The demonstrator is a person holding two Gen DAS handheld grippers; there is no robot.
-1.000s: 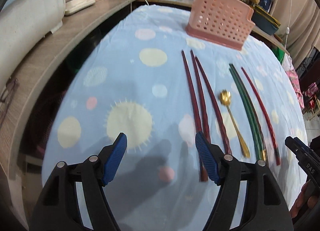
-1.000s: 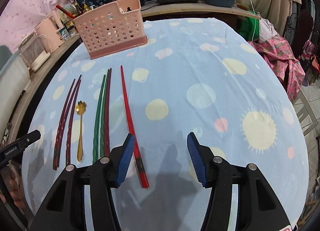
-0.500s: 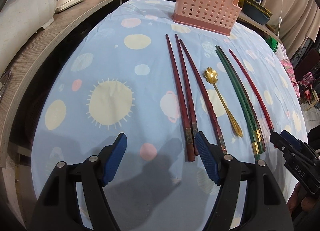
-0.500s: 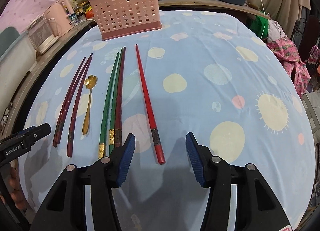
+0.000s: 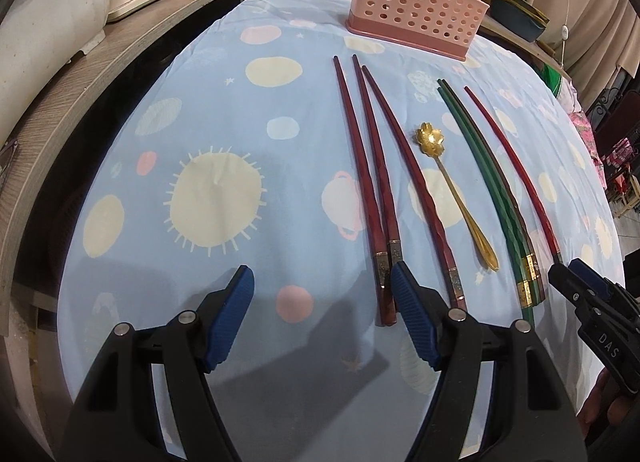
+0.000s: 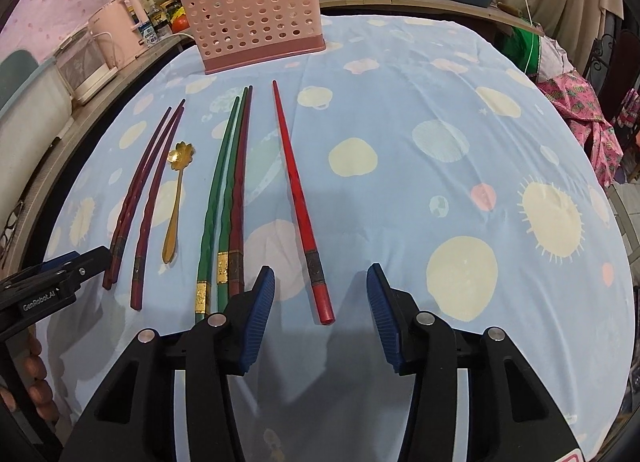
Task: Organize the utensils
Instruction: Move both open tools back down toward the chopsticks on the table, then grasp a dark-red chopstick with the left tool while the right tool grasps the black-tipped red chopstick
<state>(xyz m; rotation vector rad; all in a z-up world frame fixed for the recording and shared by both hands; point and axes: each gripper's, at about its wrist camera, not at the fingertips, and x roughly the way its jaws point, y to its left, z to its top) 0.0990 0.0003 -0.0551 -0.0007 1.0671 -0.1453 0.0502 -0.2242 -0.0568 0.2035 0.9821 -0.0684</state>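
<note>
- Since a second ago both grippers have drawn back toward the near table edge: the butt ends of the chopsticks, then partly under the fingers, now lie ahead of them.
- Left gripper (image 5: 322,316) jaws wide apart, holding nothing; right gripper (image 6: 321,314) likewise.
- Cloth (image 6: 420,190): pale blue with cream suns and dots, over a table; a wooden counter (image 5: 132,42) with appliances runs along the left, pots at the back.
- Pink basket (image 6: 256,26) stands upright at the far end, well apart from both grippers.
- Three dark red chopsticks (image 5: 366,190) lie side by side, butts just beside the left gripper's right finger.
- Gold spoon (image 5: 452,190) lies between them and the green pair (image 6: 218,198).
- A lone red chopstick (image 6: 298,198) ends between the right gripper's fingers, not touched.
</note>
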